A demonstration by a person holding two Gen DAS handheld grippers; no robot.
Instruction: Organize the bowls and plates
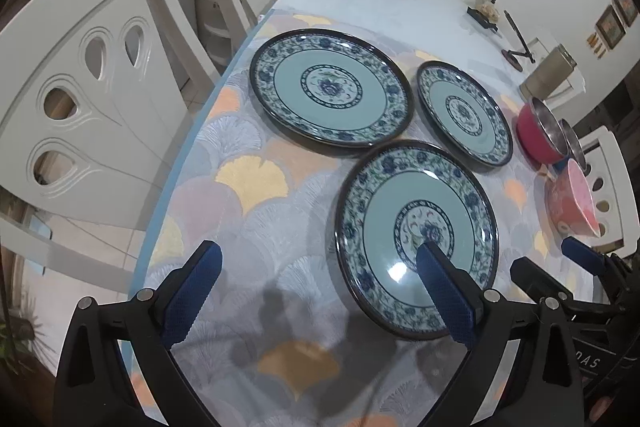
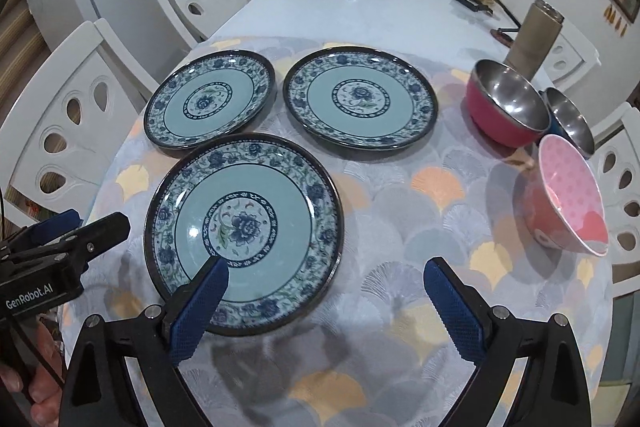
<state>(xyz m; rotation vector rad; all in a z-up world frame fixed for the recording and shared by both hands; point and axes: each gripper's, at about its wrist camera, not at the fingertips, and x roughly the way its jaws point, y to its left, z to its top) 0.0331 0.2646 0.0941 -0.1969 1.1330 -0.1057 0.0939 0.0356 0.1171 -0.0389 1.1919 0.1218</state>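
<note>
- White counter point(image 2: 360, 11), its near end under a fan-patterned cloth point(image 2: 400, 219), carries everything you have to sort.
- Three blue-and-teal floral plates lie flat and apart on that cloth: near plate point(image 2: 242, 233), far-left plate point(image 2: 210, 99), far-right plate point(image 2: 360, 99). Glossy, dark-rimmed, shallow; expect slippery edges.
- Bowls sit to your right: red bowl point(image 2: 506, 105) with a steel lining, a smaller steel bowl point(image 2: 570, 119) touching it behind, and a pink bowl point(image 2: 568, 195) tilted on its side.
- Your left tool point(image 1: 320, 287) hangs released over the near plate's left edge, holding nothing.
- Your right tool point(image 2: 326, 301) is likewise spread wide and empty, by that plate's right edge.
- Nothing is stacked yet, so you seem at the start; the next move likely calls for pinching the near plate's rim and lifting it level.
</note>
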